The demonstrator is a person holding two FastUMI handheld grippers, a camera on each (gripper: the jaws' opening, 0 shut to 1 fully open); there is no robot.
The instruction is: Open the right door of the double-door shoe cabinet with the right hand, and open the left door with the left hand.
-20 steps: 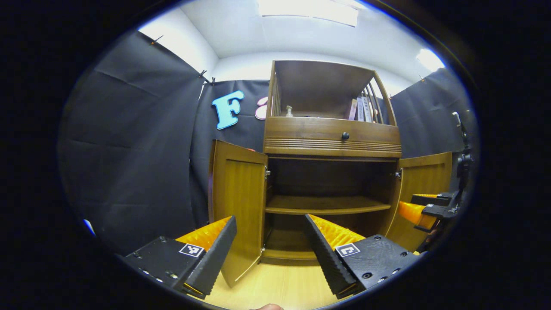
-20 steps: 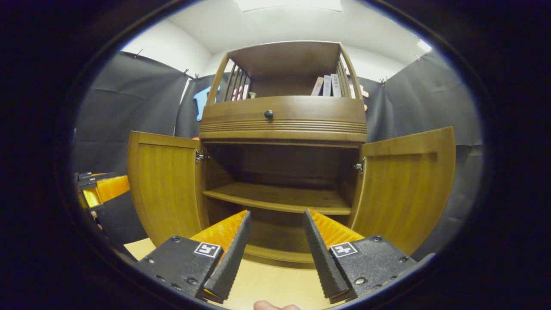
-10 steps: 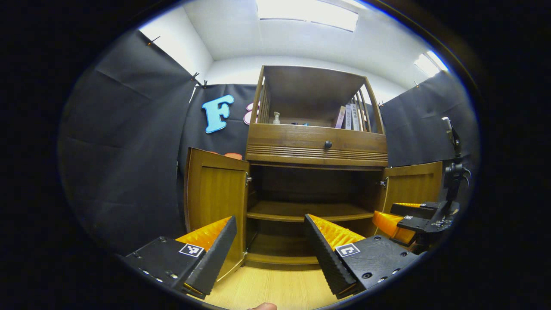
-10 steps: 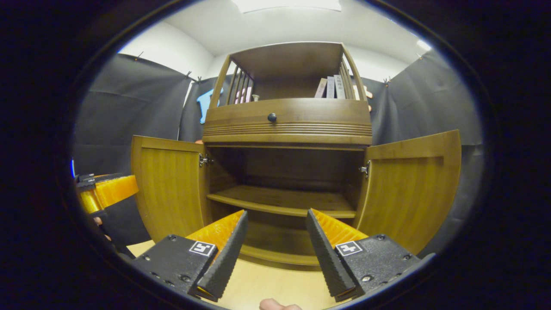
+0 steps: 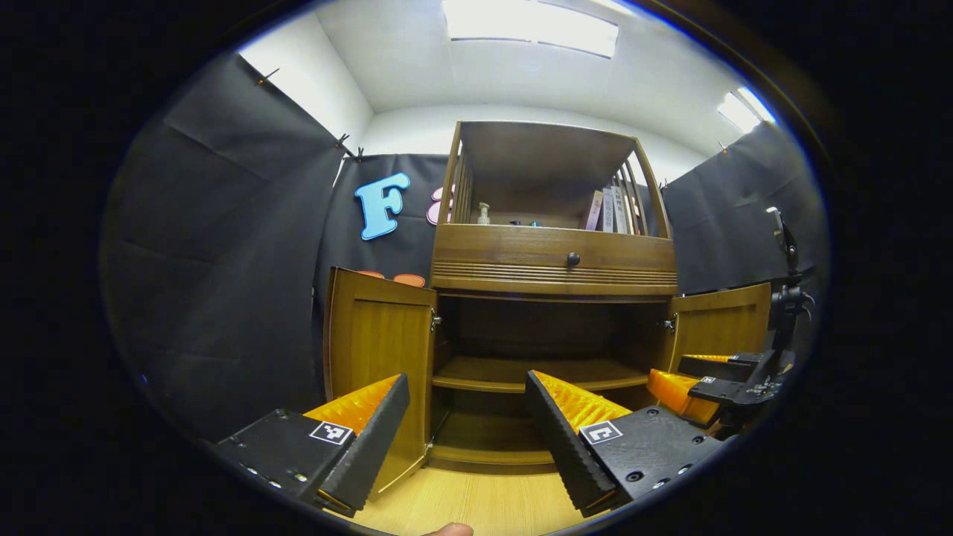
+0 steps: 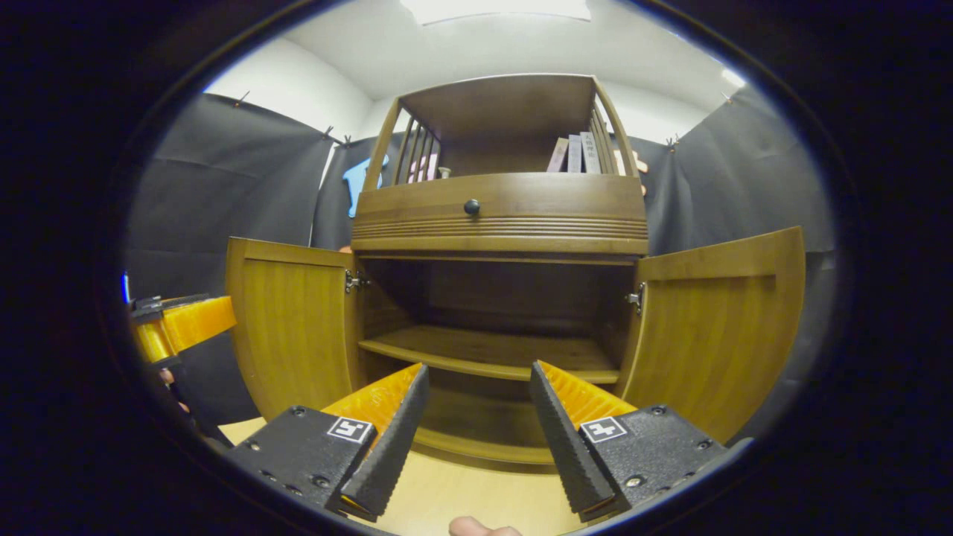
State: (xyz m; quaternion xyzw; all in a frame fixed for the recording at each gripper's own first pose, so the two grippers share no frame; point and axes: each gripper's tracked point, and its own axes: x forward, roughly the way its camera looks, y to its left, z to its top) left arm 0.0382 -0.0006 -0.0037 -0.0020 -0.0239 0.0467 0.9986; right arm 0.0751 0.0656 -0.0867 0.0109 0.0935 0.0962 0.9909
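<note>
The wooden shoe cabinet (image 5: 555,272) (image 6: 499,216) stands ahead with both lower doors swung wide. Its left door (image 5: 376,350) (image 6: 290,320) and right door (image 5: 718,324) (image 6: 718,320) hang outward, baring an inner shelf (image 5: 532,372) (image 6: 491,350) with nothing on it. My left gripper (image 5: 467,387) is open in front of the left half, holding nothing. My right gripper (image 6: 476,376) is open before the cabinet's middle, holding nothing; the left gripper view has it low at the right (image 5: 707,376). The left gripper also appears at the left edge of the right gripper view (image 6: 179,327).
Above the doors sits a drawer with a dark knob (image 5: 572,259) (image 6: 471,206). The open top shelf holds a pump bottle (image 5: 484,214) and several books (image 5: 609,210) (image 6: 573,152). A light wooden floor (image 5: 476,502) lies before the cabinet. Black cloth walls stand on both sides.
The left gripper has drawn back from the cabinet and shifted rightwards, so the left door no longer sits between its fingers. The right gripper has barely moved. Both doors stay wide.
</note>
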